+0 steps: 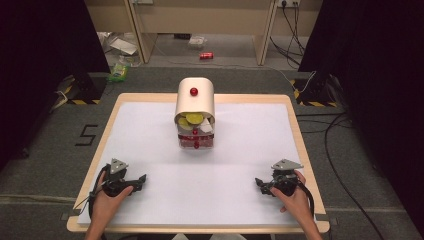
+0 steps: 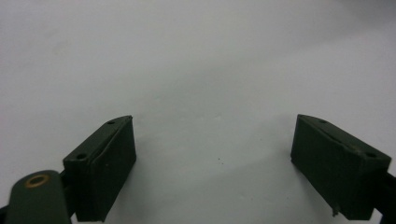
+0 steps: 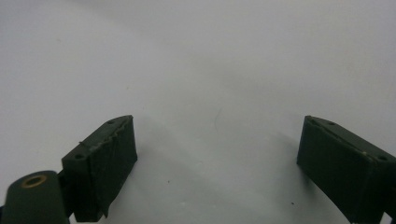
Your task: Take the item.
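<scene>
While both grippers are rested low on the white sheet [image 1: 240, 150] that covers the surface [image 1: 295, 130], nothing is held by either of them. The left gripper [image 1: 141, 179] is seen at the near left of the sheet in the high view, held in the person's left hand [image 1: 107, 197], with its jaws pointed toward the middle of the sheet. In the left gripper view, its jaws are seen spread wide apart, and only bare white sheet [image 2: 210, 93] lies between them. The right gripper [image 1: 259, 183] is held at the near right in the right hand [image 1: 295, 197], with its jaws likewise turned inward toward the middle. In the right gripper view, those jaws are also seen wide open, with bare sheet [image 3: 215, 93] between them.

A cream bread box [image 1: 195, 102] with a rounded top and a red knob [image 1: 194, 91] is placed at the far middle of the sheet, well apart from both grippers. Its front is turned toward the person, and yellow round things [image 1: 192, 120] are seen inside its opening. Below them, a clear part with red pieces [image 1: 196, 142] is seen; what they are cannot be told. The box is touched by neither gripper.
</scene>
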A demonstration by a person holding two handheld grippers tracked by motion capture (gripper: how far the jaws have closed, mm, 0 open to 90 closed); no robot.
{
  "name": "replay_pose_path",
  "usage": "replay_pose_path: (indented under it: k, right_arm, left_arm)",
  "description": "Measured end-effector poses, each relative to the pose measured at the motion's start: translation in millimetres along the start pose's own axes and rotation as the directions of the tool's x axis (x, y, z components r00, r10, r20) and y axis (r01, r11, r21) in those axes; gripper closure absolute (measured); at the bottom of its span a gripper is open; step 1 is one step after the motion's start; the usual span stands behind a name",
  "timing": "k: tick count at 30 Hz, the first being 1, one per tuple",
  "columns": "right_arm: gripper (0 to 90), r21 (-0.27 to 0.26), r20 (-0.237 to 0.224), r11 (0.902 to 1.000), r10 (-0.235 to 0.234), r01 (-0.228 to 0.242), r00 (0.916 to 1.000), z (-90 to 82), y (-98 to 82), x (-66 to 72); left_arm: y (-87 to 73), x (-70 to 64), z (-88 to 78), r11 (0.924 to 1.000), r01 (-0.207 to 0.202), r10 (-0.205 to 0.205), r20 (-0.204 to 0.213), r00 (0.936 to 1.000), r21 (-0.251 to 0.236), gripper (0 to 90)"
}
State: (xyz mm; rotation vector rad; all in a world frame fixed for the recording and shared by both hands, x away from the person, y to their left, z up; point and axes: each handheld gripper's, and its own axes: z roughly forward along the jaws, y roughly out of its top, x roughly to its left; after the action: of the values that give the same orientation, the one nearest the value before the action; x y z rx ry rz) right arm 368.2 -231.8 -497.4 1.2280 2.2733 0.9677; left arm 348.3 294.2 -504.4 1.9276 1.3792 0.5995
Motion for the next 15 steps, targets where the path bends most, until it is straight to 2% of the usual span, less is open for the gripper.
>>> replay_pose_path:
  k: [6,7,8,9,11,12,14,15]
  right_arm:
    - [12.2,0.000,0.000,1.0000,0.000,0.000,1.0000,0.0,0.0,0.0]
    - [12.2,0.000,0.000,1.0000,0.000,0.000,1.0000,0.0,0.0,0.0]
    - [12.2,0.000,0.000,1.0000,0.000,0.000,1.0000,0.0,0.0,0.0]
    - [12.2,0.000,0.000,1.0000,0.000,0.000,1.0000,0.0,0.0,0.0]
    - [12.2,0.000,0.000,1.0000,0.000,0.000,1.0000,0.0,0.0,0.0]
    - [12.2,0.000,0.000,1.0000,0.000,0.000,1.0000,0.0,0.0,0.0]
    - [12.2,0.000,0.001,1.0000,-0.001,0.001,1.0000,0.0,0.0,0.0]
    - [12.2,0.000,0.001,1.0000,-0.001,0.001,1.0000,0.0,0.0,0.0]
  left_arm:
    - [0.2,0.6,-0.8,1.0000,0.001,-0.001,0.007,1.0000,-0.003,14.8]
    - [0.3,1.1,-2.0,0.9999,-0.004,0.005,0.033,0.9995,-0.012,16.4]
    - [0.3,1.1,-2.0,0.9999,-0.004,0.005,0.033,0.9995,-0.012,18.3]
    - [2.9,-0.7,-4.8,0.9990,0.020,-0.016,0.086,0.9962,-0.040,18.0]
    - [7.2,-4.8,-8.2,0.9975,0.009,-0.002,0.107,0.9943,-0.070,17.0]
    - [7.2,-4.8,-8.2,0.9975,0.009,-0.002,0.107,0.9943,-0.070,16.9]
    - [16.1,-14.5,-14.0,0.9938,-0.013,0.028,0.132,0.9908,-0.110,16.9]
    - [16.1,-14.5,-14.0,0.9938,-0.013,0.028,0.132,0.9908,-0.110,16.8]
